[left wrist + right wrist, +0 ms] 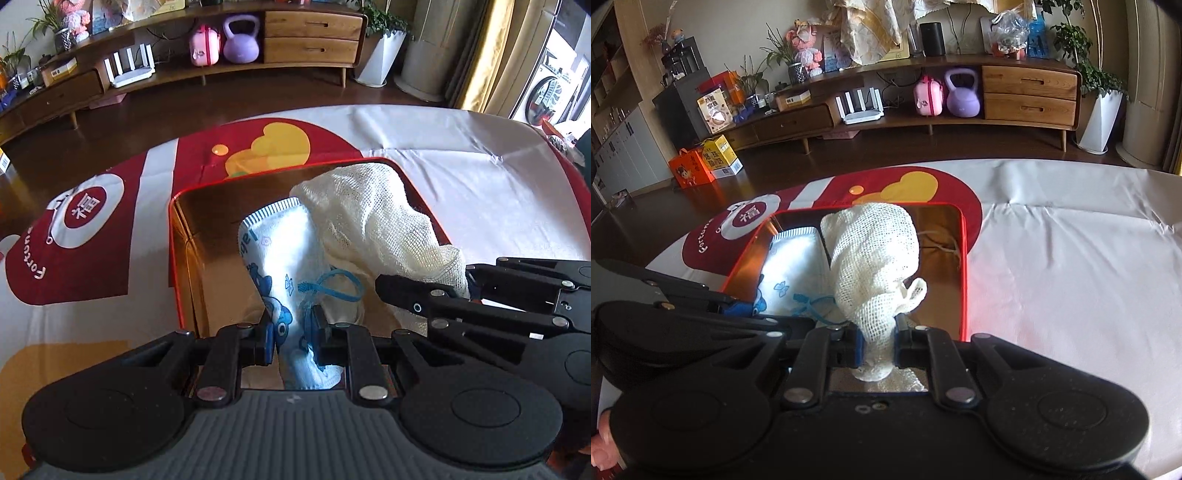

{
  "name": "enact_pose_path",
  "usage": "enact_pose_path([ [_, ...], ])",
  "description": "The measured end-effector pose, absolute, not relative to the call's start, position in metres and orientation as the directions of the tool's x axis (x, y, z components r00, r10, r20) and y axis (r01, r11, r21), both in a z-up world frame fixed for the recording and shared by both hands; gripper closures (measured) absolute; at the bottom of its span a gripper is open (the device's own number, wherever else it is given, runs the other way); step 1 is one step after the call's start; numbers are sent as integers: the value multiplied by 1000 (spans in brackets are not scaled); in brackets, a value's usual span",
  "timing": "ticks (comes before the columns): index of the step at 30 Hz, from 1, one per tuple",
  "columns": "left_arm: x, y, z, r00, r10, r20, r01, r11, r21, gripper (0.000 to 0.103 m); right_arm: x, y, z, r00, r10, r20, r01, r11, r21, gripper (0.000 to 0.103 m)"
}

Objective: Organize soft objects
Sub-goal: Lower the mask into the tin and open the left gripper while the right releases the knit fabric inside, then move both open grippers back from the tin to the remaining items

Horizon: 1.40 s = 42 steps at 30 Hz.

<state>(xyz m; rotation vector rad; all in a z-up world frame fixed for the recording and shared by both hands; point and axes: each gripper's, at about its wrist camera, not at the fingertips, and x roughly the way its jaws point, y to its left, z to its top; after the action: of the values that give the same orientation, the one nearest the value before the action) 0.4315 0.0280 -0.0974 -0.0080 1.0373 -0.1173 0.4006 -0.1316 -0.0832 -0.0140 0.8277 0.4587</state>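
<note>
Both of my hand-held grippers are reaching over a red-rimmed tin box [177, 258] sitting on a bench covered with a red and white cloth [461, 177]. Left hand-held gripper [291, 332] is pinching a white towel printed with blue cartoon figures [277, 251], which is hanging down into the box's left side. Right hand-held gripper [877, 341] is pinching a cream mesh cloth [875, 251], which is draping into the box just beside the towel and touching it.

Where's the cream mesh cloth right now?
The cream mesh cloth is pinched in the right gripper, draping into the red-rimmed tin, right of the blue-printed white cloth in both views.
</note>
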Motion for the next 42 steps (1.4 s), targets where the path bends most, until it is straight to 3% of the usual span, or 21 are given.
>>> enact_pose_path([
  [11, 431, 30, -102, 503, -105, -858, 80, 994, -75, 83, 392, -132, -72, 601, 378, -704, -447, 889, 96, 80],
  [14, 429, 32, -99, 505, -107, -857, 70, 994, -83, 74, 390, -138, -68, 598, 388, -701, -453, 886, 104, 74],
  [15, 428, 32, -97, 506, -106, -856, 69, 994, -83, 67, 389, -141, -66, 601, 390, -697, -452, 886, 106, 72],
  [16, 427, 32, -96, 508, -104, -855, 70, 994, -80, 51, 389, -143, -65, 604, 392, -694, -454, 885, 106, 68],
  [18, 424, 33, -92, 529, -91, -844, 67, 996, -66, 39, 388, -147, -63, 603, 396, -693, -457, 883, 107, 64],
  [21, 421, 36, -87, 538, -111, -836, 62, 994, -92, 39, 386, -152, -58, 605, 407, -685, -465, 878, 112, 57],
  [23, 418, 37, -82, 544, -110, -832, 59, 994, -94, 39, 383, -154, -55, 608, 412, -679, -470, 876, 111, 41],
  [24, 417, 37, -80, 546, -113, -830, 58, 994, -97, 38, 381, -155, -53, 610, 415, -675, -474, 874, 109, 39],
  [42, 344, 35, -25, 613, -127, -780, 77, 992, -101, 36, 313, -188, 1, 646, 447, -619, -484, 867, 120, 21],
])
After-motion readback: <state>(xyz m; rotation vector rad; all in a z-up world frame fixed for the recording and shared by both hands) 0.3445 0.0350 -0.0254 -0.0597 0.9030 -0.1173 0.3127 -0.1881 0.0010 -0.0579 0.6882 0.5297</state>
